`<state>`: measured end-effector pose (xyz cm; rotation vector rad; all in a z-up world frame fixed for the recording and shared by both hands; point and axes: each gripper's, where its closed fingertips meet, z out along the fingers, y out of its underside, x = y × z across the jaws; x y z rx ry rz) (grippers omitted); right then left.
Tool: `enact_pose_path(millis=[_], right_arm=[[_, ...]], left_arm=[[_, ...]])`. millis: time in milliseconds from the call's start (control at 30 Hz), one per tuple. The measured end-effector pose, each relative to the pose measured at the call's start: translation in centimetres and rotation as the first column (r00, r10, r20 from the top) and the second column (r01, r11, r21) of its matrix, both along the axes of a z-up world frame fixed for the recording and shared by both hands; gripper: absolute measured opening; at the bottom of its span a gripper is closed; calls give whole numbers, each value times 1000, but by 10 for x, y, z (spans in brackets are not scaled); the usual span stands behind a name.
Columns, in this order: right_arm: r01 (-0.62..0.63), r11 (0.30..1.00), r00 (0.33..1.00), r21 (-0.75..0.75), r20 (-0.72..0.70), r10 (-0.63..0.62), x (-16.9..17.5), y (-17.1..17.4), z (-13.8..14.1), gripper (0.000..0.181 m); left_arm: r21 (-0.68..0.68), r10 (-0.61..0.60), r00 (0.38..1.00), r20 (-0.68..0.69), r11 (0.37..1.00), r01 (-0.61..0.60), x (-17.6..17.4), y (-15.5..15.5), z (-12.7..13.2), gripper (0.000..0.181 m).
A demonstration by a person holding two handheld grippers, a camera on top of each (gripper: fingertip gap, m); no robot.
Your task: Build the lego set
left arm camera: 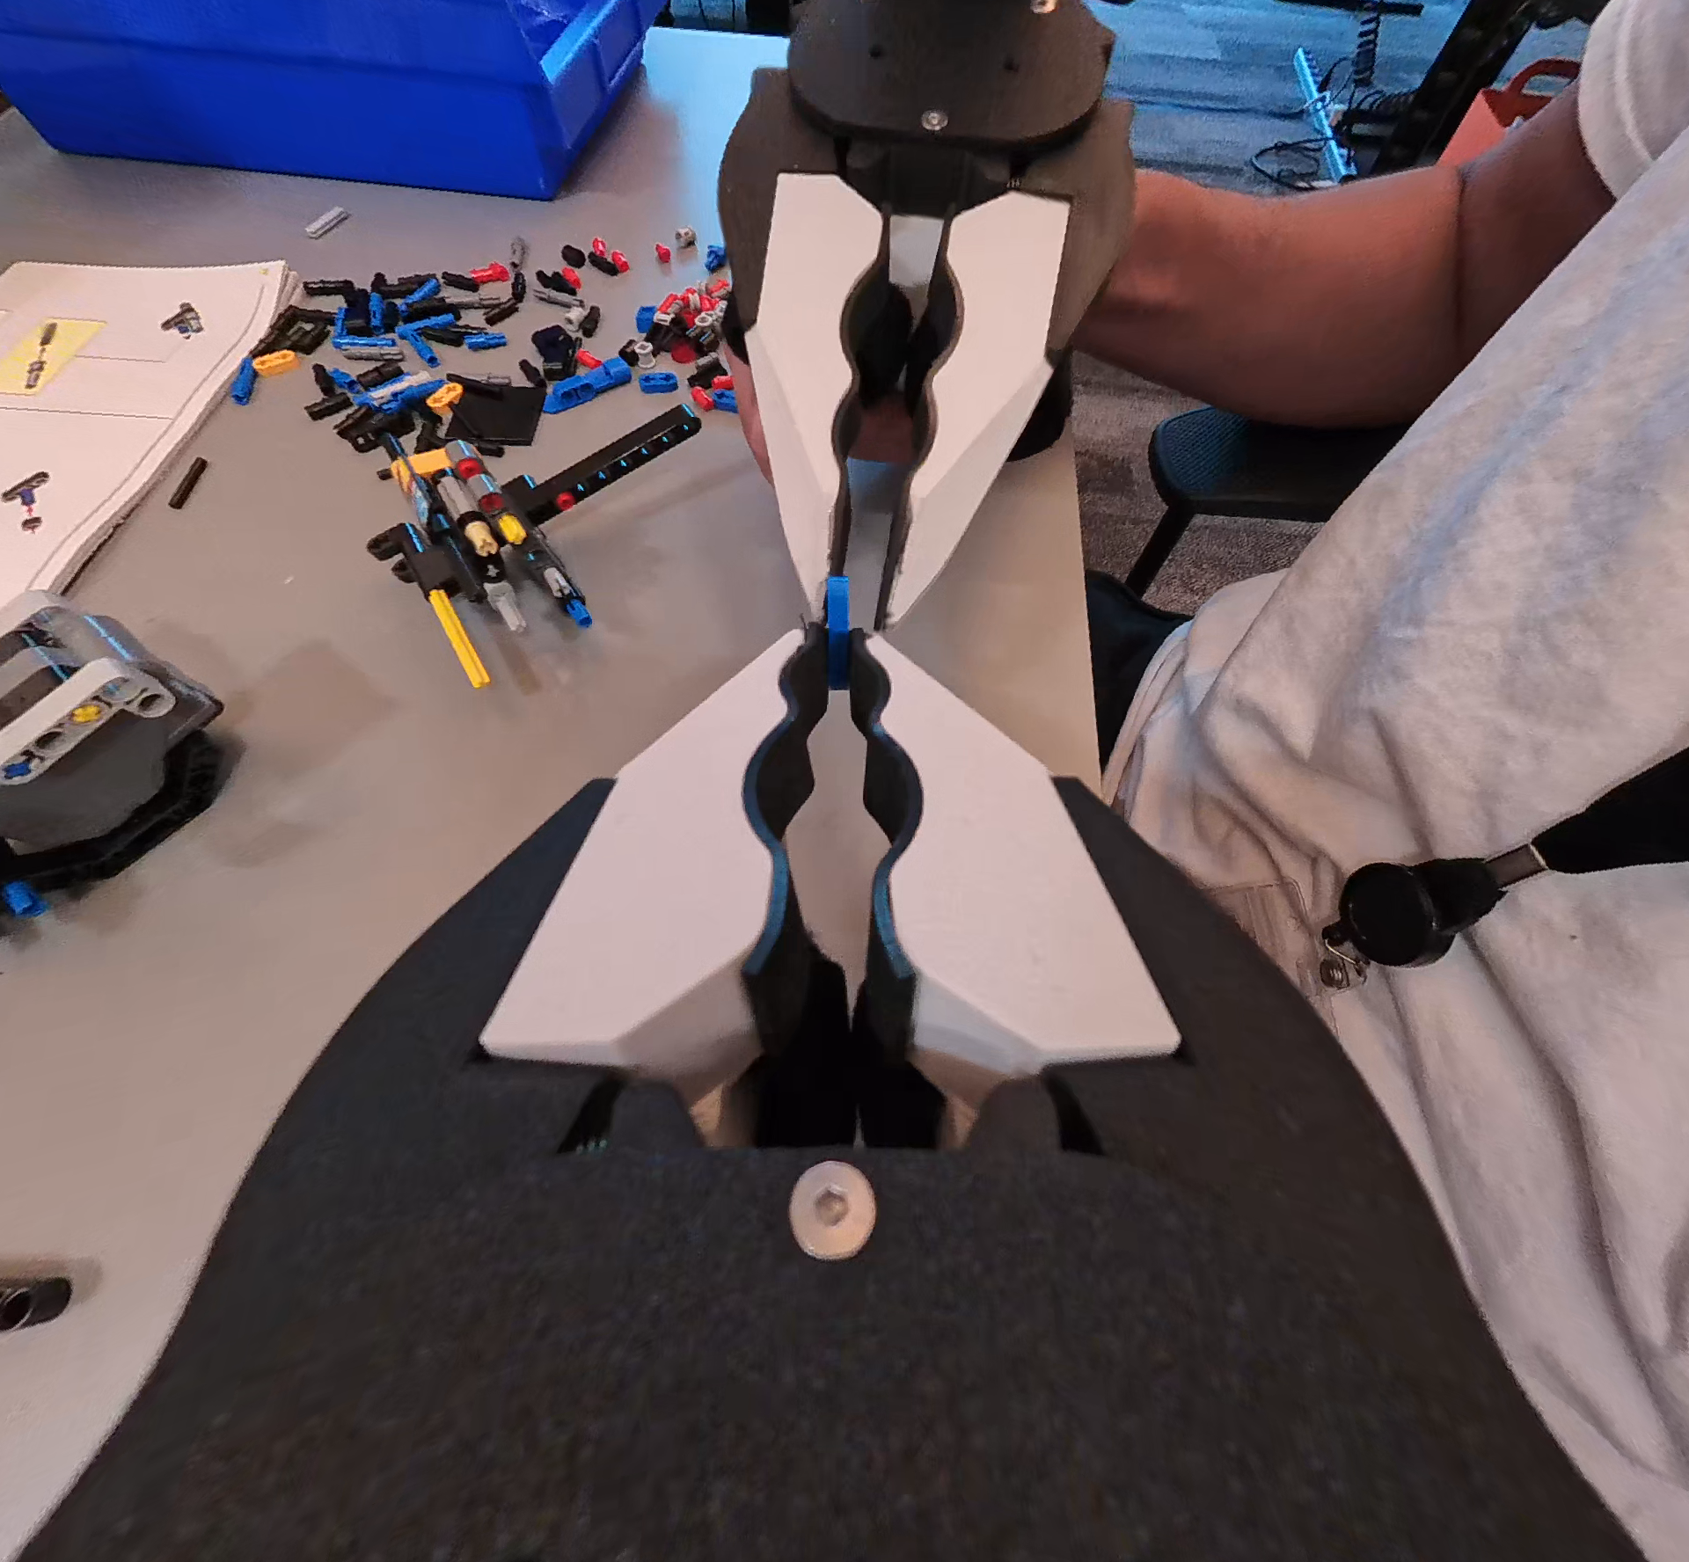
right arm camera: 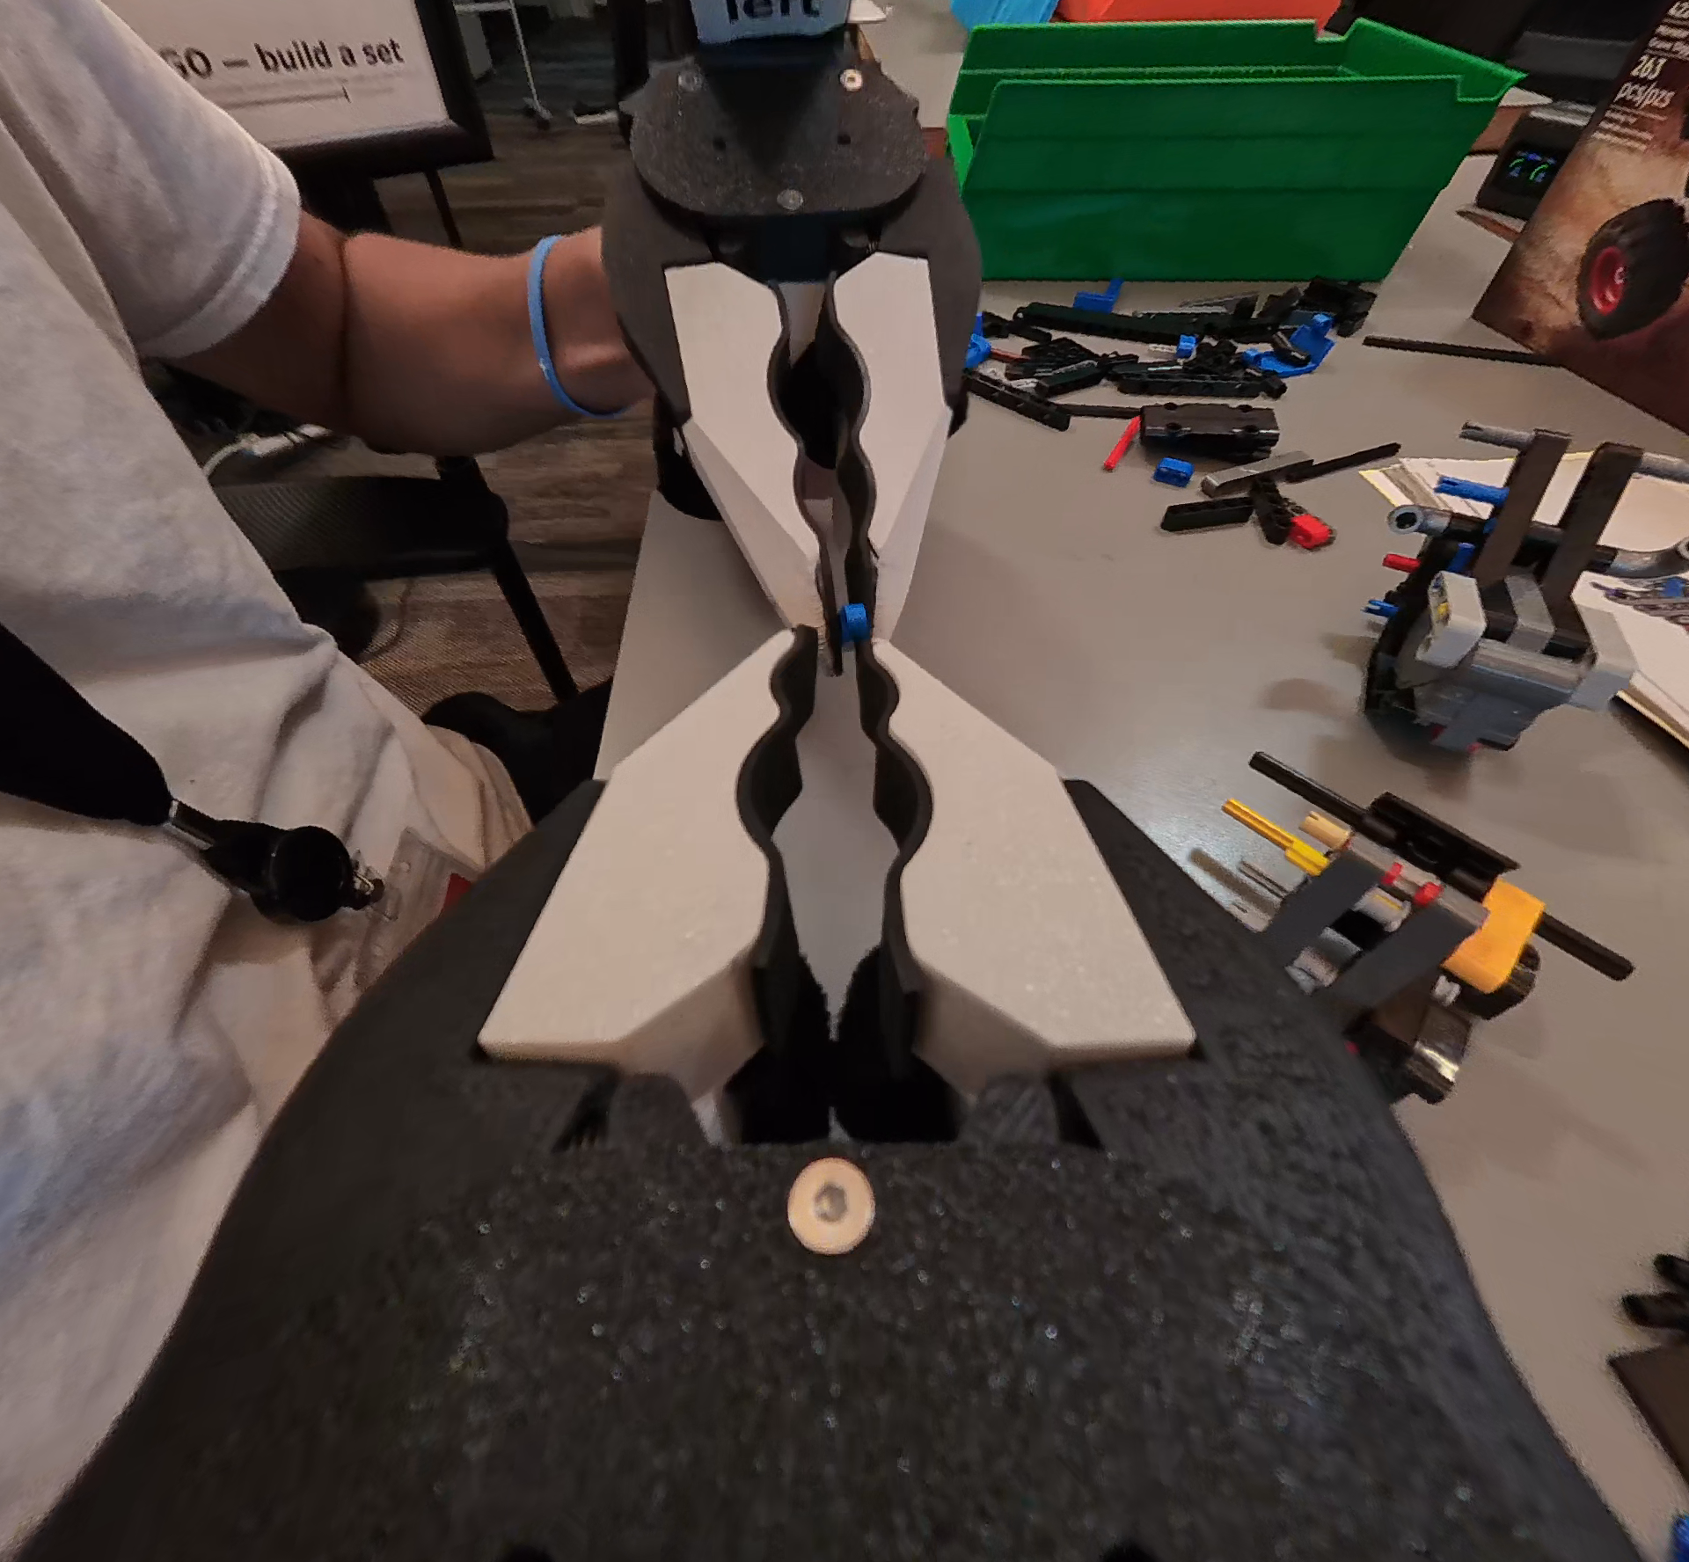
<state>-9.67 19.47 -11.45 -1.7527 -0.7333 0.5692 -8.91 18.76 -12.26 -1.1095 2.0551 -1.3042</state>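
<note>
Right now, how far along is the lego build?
Partway. Done: a grey motor assembly and a yellow-and-black subassembly sit on the table. In hand: the left gripper and right gripper meet tip to tip on a small blue piece. Left: the loose pieces remain unassembled.

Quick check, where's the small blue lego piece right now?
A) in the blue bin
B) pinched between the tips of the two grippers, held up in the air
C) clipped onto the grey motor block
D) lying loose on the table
B: the small blue lego piece sits where the tips of the left gripper and the right gripper meet, above the table edge.
</note>
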Motion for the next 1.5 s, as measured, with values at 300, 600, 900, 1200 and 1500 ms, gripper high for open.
enact_pose_path(millis=[300,600,900,1200,1500], right_arm=[[-98,995,981,-11,-171,94,-5,-9,14,11],[-79,996,971,-30,-230,70,-4,-6,18,3],[234,943,884,-237,-351,-308,32,31,4,2],[275,926,832,-259,-419,-364,36,35,7,2],[320,924,858,-211,-350,-377,35,37,6,3]], left_arm=[[-166,-74,997,-2,983,73,-8,-11,9,2],[-209,-66,997,29,975,70,-1,-14,11,2],[394,383,854,352,767,-507,33,40,2,24],[391,408,798,443,714,-581,40,41,2,13],[417,393,772,499,672,-612,38,44,9,7]])
